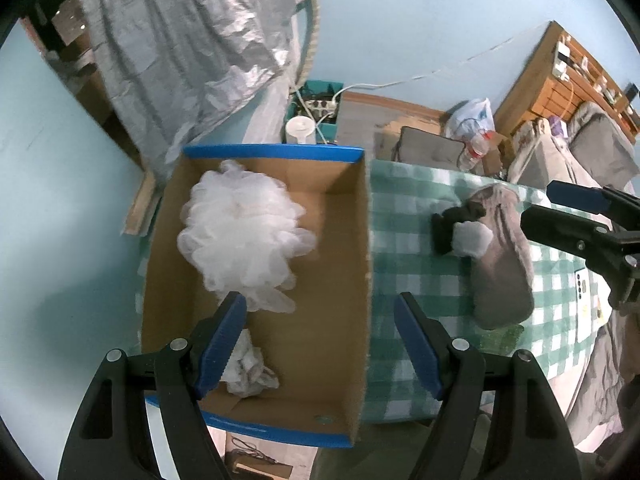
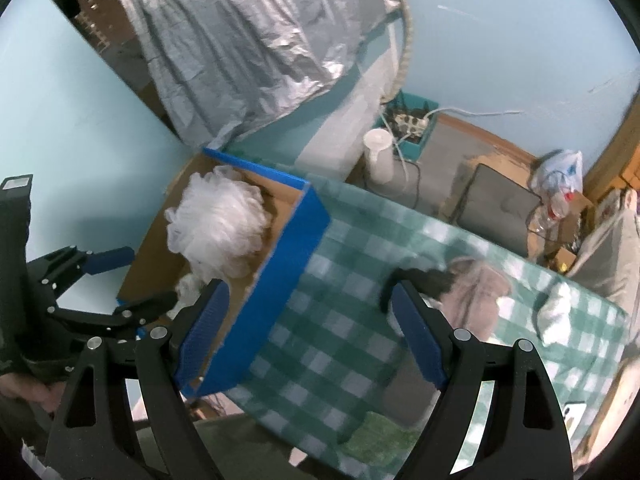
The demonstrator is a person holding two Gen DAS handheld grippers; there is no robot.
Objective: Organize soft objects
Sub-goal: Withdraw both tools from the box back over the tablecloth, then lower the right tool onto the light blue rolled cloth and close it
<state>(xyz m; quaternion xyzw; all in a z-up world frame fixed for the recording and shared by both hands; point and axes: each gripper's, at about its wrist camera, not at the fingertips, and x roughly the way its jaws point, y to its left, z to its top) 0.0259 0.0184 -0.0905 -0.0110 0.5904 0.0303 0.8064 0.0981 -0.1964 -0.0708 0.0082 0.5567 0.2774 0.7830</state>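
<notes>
Blue-padded jaws of both the left gripper [image 1: 320, 344] and right gripper [image 2: 312, 332] gape wide, holding nothing.

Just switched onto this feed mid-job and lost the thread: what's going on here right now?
A person with a gripper in each hand is sorting soft things into a cardboard box on a green checked tablecloth. A white mesh bath pouf and a crumpled white bag already lie inside. Both the left gripper and right gripper are open and empty. A grey slipper, a black item and a small white one remain on the cloth.
</notes>
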